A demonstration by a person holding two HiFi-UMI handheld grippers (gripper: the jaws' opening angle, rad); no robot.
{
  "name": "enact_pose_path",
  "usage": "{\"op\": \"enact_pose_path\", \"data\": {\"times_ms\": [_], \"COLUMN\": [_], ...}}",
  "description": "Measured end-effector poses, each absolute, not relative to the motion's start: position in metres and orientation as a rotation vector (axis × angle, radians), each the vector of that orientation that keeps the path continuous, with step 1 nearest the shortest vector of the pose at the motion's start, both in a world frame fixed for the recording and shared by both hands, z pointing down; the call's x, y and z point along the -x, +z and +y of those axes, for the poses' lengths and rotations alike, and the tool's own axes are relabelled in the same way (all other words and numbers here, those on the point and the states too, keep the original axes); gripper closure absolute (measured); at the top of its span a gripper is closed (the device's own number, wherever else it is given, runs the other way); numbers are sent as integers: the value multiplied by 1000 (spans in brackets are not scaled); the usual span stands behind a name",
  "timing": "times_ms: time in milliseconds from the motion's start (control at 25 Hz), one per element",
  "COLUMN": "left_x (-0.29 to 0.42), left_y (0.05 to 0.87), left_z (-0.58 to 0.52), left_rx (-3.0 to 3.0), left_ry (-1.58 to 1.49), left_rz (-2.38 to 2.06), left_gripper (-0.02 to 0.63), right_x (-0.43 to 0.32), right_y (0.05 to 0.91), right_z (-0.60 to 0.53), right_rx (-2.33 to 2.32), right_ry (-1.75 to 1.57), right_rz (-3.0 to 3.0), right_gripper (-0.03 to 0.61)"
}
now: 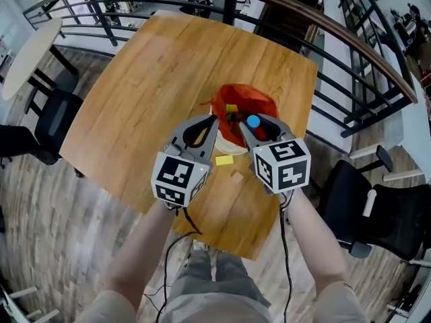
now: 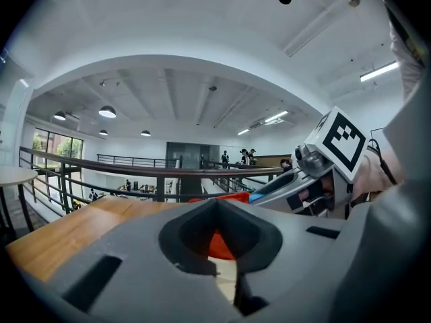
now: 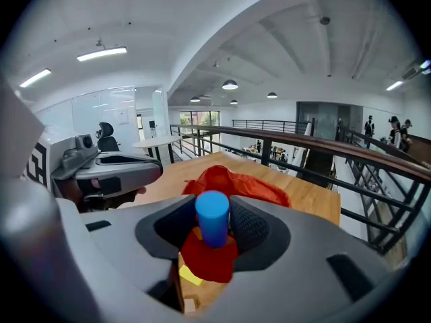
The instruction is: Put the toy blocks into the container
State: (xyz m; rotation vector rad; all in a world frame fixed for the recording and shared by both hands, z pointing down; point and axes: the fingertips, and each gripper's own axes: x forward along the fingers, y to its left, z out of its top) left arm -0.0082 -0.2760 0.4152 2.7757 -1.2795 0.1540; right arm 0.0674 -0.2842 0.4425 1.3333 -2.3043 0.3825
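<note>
A red fabric container lies on the wooden table, with several blocks inside. My right gripper hovers over its near edge, shut on a blue cylinder block. A red piece shows just under the cylinder; whether it is held I cannot tell. My left gripper is beside it on the left, its jaws together with nothing between them. A yellow block and a tan block lie on the table below the grippers. In the left gripper view the container shows through the jaws' hollow.
The table stands by a dark curved railing. Black chairs stand at the left and the right. A round white table is at the far left. The table's near edge is close to the person's legs.
</note>
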Motion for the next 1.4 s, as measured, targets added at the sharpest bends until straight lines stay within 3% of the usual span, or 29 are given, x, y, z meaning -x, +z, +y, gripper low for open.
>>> {"op": "enact_pose_path", "data": {"times_ms": [680,920,1400], "left_x": [10,11,26], "left_y": [420,393,303], "left_z": [-268,-262,-209], "left_rx": [-2739,-2763,-2850], "left_ry": [180,139,8], "left_rz": [-1280,-1294,-1329], "left_gripper": [603,603,601], "right_x": [-81,-89,-86], "right_y": [448,411,304], "right_z": [-281,-275,-201], "right_rx": [-1379,-1455,-1474], "right_ry": [431,348,248], "right_rz": [-2301,-2354,-2575], "right_gripper": [419,500,535]}}
